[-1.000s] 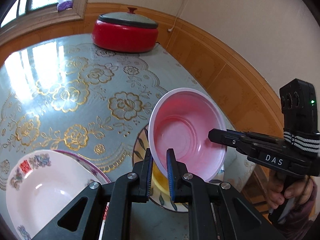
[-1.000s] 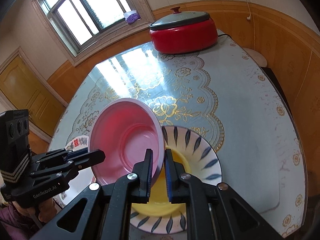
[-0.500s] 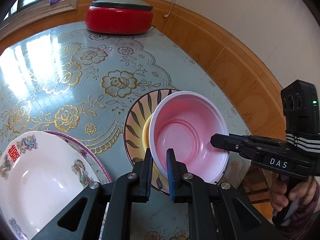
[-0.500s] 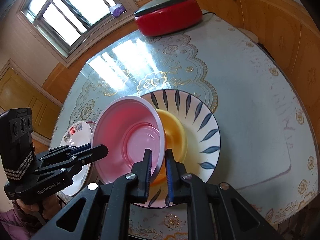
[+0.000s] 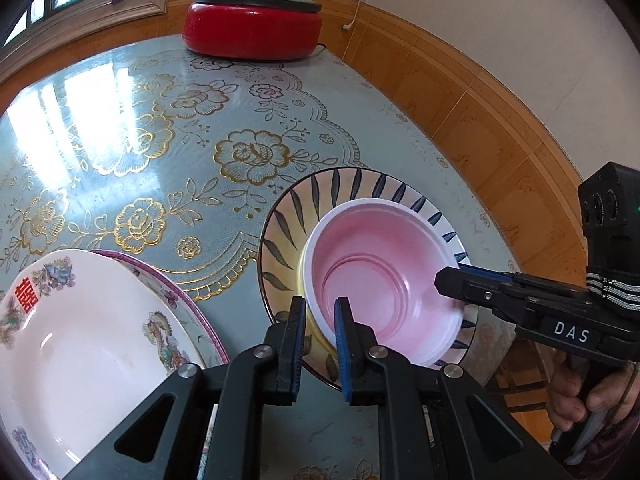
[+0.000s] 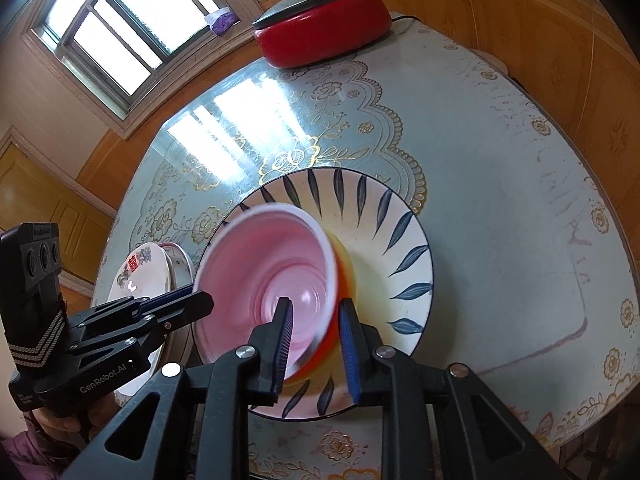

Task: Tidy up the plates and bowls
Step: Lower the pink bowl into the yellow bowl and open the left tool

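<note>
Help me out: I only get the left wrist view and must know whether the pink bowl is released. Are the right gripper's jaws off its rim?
Observer: The right gripper is opening. The rim of the pink bowl stands between its pads with a gap on each side.
Operator: What is under the bowl on that side?
Observer: An orange-yellow bowl shows under its right edge, and both sit in the striped plate.
Operator: Does that plate hang over the table's edge there?
Observer: No. Bare tablecloth lies to the right of the plate's rim.
</note>
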